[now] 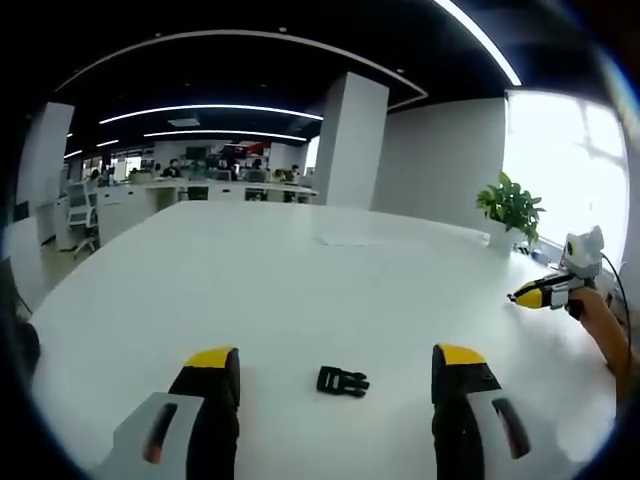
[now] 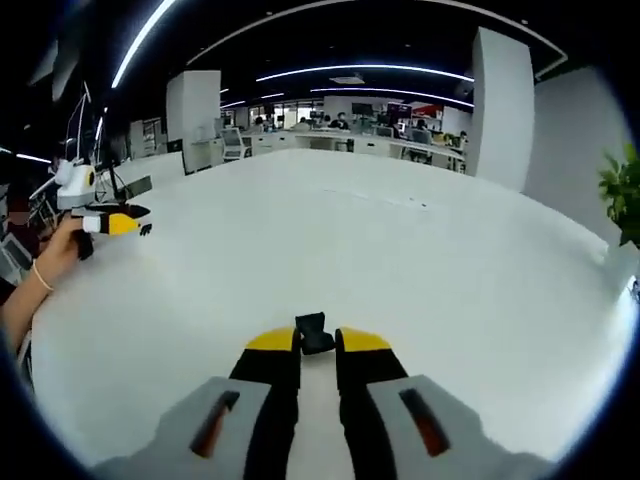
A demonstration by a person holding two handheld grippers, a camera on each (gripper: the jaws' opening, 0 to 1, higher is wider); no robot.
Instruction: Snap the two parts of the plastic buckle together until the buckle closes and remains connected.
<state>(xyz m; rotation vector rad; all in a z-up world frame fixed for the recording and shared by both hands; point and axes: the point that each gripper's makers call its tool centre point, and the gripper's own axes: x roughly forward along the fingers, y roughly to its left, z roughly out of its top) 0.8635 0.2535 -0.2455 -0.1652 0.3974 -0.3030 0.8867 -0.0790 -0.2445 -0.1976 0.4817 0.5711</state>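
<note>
Nearly closed, the right gripper [image 2: 318, 343] pinches a black buckle part [image 2: 313, 333] at its yellow fingertips above the white table [image 2: 420, 270]. Between the left gripper's [image 1: 338, 360] wide-spread, empty jaws, another black buckle piece [image 1: 342, 381] lies on the table.

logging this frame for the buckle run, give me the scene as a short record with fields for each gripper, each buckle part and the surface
left gripper: jaws wide open, empty, low over the table
right gripper: jaws closed on a black buckle part
held buckle part: pinched between the right gripper's yellow tips, sticking out past them
loose buckle part: lying flat on the table between the left gripper's open jaws, untouched
buckle state: two parts apart, not yet joined
surface: white table
background: potted plant at the table's far edge, open office beyond
</note>
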